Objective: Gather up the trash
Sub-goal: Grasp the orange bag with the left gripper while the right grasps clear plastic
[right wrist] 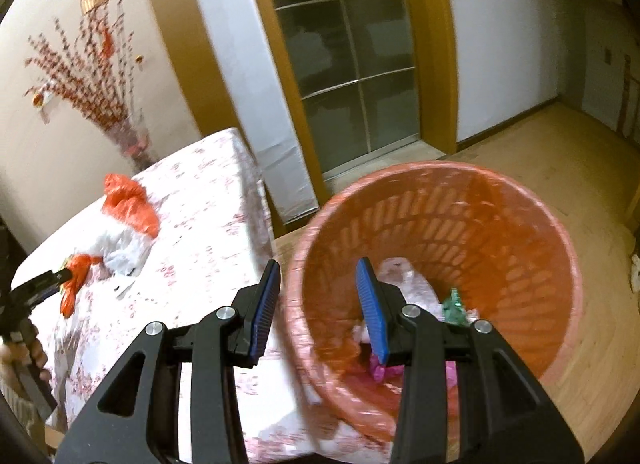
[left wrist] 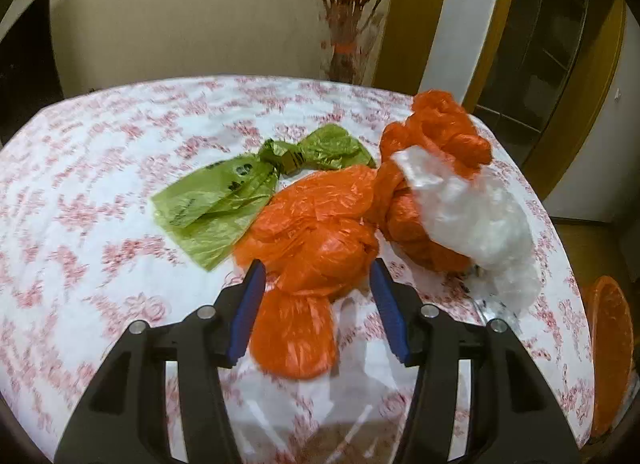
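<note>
On the flower-print tablecloth [left wrist: 100,184] lie a green bag [left wrist: 224,200], an orange bag [left wrist: 316,236] and a white bag [left wrist: 472,208]. The left gripper [left wrist: 316,276] stands released, pads either side of the orange bag, seemingly not pressing it. The right gripper [right wrist: 316,276] hangs parted and empty, straddling the rim of the orange wastebasket [right wrist: 520,224], which holds blurred scraps.
</note>
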A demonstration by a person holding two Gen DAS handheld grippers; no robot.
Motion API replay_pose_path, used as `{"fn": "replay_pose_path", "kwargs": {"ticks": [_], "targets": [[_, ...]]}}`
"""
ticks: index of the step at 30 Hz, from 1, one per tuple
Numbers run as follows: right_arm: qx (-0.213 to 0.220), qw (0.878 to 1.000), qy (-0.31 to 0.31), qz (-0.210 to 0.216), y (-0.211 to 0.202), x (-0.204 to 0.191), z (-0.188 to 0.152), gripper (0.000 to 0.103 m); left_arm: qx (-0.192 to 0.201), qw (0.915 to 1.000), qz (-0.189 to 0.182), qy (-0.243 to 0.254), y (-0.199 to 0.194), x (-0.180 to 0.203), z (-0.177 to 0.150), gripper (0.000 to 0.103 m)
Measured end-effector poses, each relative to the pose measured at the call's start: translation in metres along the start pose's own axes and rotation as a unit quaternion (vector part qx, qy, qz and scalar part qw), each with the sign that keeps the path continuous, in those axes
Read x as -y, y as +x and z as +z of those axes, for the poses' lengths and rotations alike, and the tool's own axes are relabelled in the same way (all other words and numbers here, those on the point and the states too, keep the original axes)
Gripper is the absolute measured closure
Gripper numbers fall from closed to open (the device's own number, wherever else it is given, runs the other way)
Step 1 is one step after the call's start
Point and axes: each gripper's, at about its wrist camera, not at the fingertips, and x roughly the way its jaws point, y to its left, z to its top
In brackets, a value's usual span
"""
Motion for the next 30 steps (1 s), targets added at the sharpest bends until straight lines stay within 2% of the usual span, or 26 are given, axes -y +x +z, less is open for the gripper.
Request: {"fn": "replay_pose_path", "kwargs": {"ticks": [5, 7, 9, 12, 18, 25, 30], "targets": [[-0.011, 0.999, -0.031, 0.016, 0.01, -0.027, 0.0, 0.063, -0.022, 0.9996, -0.019, -0.001, 0.021, 0.002, 0.003, 0.05], [-0.016, 0.999, -0.041, 0.022, 0.014, -0.039, -0.001, 0.063, -0.019, 0.9996, -0.018, 0.011, 0.023, 0.007, 0.003, 0.057], [-0.021, 0.998, -0.052, 0.03, 0.018, -0.05, -0.002, 0.063, -0.018, 0.9995, -0.022, 0.016, 0.024, 0.009, 0.004, 0.072], [-0.027, 0.996, -0.073, 0.046, 0.023, -0.07, -0.003, 0.063, -0.019, 0.9991, -0.034, 0.015, 0.024, 0.008, 0.005, 0.085], [-0.03, 0.989, -0.121, 0.075, 0.031, -0.111, 0.0, 0.063, 0.005, 0.9993, -0.037, 0.01, 0.003, -0.005, 0.002, 0.086], [-0.054, 0.978, -0.143, 0.142, 0.063, -0.165, 0.012, 0.063, 0.052, 0.9982, -0.028, 0.002, -0.047, -0.029, 0.001, 0.086], [-0.053, 0.972, -0.154, 0.17, 0.083, -0.202, 0.023, 0.063, 0.059, 0.9979, -0.024, -0.008, -0.066, -0.045, -0.001, 0.086]]}}
